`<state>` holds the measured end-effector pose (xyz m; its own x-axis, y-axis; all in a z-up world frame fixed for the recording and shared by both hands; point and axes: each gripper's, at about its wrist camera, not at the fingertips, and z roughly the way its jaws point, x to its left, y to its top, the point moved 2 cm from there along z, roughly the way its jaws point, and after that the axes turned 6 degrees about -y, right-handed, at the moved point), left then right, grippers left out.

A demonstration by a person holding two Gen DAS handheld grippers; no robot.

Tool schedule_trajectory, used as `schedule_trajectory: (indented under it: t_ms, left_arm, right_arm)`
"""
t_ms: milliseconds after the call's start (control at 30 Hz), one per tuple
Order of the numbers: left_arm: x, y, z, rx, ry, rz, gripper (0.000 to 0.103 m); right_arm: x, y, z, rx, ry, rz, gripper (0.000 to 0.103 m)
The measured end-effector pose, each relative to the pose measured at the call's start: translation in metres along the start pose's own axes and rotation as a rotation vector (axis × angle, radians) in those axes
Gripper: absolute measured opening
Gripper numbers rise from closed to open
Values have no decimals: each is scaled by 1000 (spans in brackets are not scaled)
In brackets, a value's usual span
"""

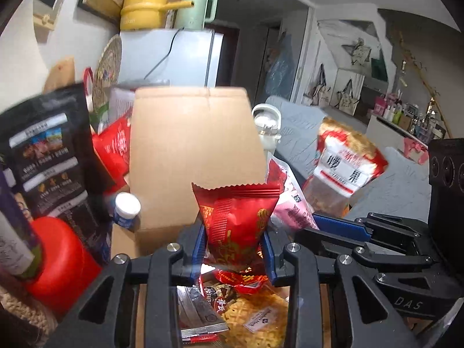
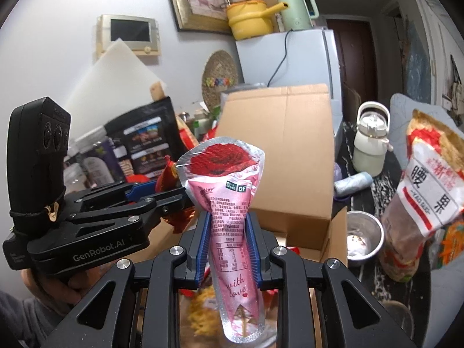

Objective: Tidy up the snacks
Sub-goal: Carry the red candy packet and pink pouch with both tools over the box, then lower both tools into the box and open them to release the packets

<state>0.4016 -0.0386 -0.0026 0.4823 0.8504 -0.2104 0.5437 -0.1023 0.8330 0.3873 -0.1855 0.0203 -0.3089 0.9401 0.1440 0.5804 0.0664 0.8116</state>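
My left gripper (image 1: 234, 243) is shut on a red snack packet (image 1: 236, 214) and holds it over an open cardboard box (image 1: 191, 145). The box holds several snack packs, among them a yellow waffle-pattern bag (image 1: 255, 316). My right gripper (image 2: 227, 243) is shut on a pink pouch with a red rose print (image 2: 229, 220), also above the box (image 2: 278, 150). In the left wrist view the pink pouch (image 1: 293, 211) and the right gripper (image 1: 342, 226) sit just right of the red packet. In the right wrist view the left gripper (image 2: 162, 194) is at the left.
A black snack bag (image 1: 55, 150), a red-lidded jar (image 1: 58, 258) and a small white-capped bottle (image 1: 126, 208) stand left of the box. A tall cashew bag (image 2: 426, 185), a white kettle (image 2: 371, 145) and a metal cup (image 2: 362, 237) stand to its right. A fridge (image 1: 174, 55) is behind.
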Motion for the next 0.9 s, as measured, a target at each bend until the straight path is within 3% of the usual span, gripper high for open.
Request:
schedule_trajectory:
  t_ms: [433, 733, 900]
  left_arm:
    - [11, -20, 51, 182, -49, -53, 33]
    - [14, -34, 72, 273, 9, -39, 33]
    - [22, -39, 81, 324, 14, -70, 33]
  right_arm:
    - [-27, -17, 38, 144, 2, 84, 25]
    - [-39, -28, 53, 233, -39, 132, 28]
    - [-43, -30, 55, 232, -73, 152, 29]
